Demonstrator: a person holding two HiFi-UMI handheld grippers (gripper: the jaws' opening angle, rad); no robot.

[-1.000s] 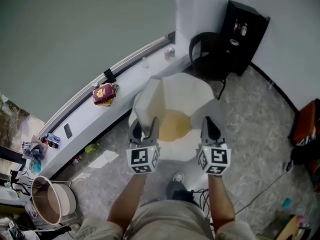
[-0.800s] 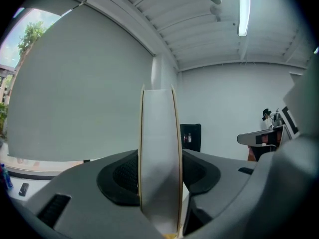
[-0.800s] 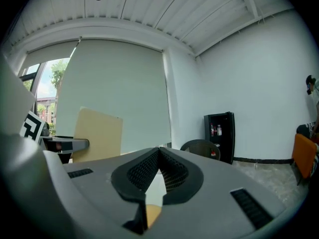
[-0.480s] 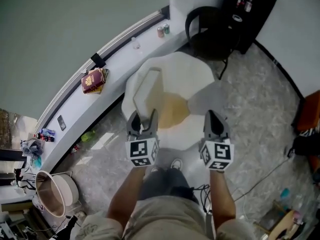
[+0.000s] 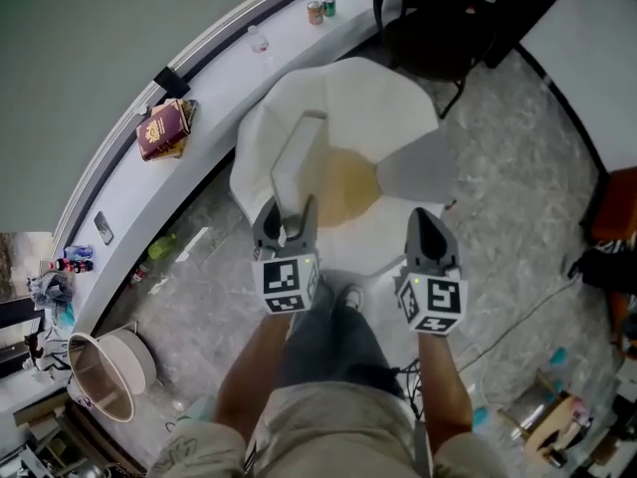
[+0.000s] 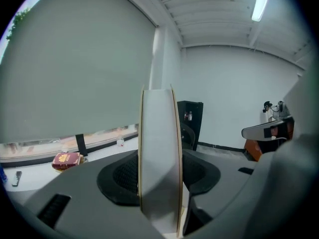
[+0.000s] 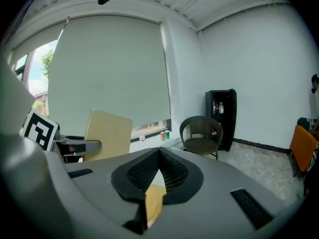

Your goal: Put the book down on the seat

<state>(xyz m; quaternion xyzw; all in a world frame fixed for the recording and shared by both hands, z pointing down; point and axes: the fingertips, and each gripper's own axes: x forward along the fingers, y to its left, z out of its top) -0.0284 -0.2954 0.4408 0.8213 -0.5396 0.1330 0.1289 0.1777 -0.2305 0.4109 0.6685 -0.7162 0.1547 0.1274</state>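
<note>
Two grippers: the left gripper (image 5: 288, 215) carries the book (image 5: 299, 162); the right gripper (image 5: 425, 219) carries nothing.
Left jaws: spread wide, one on each cover, clamped on the near end of the book.
Right jaws: tips brought together with nothing between them; only the cushion (image 5: 348, 182) shows through the gap below the tips.
Book, place: straight ahead of the left jaws and sticking out beyond their tips, off to the left of the right gripper, in the air over the left part of the seat (image 5: 368, 93). It looks clear of the cushion and the armrest (image 5: 254, 162), though how high it hangs cannot be told from above.
Book, pose: on edge with its covers upright, a tan cover turned toward the right gripper. Pale page edges face back to the left gripper and upward. I can't tell where the spine lies.
Long axis: along the left gripper's own pointing line, away from the holder and toward the seat back.
Step in hand: the carry to the seat, by my judgement near its end; the book is not yet set down.
Next move calls for: lowering the left gripper, rolling it so one cover faces down, laying the book flat on the cushion, then widening the jaws and backing away.
Risk: released on edge, it would likely topple against the armrest.
</note>
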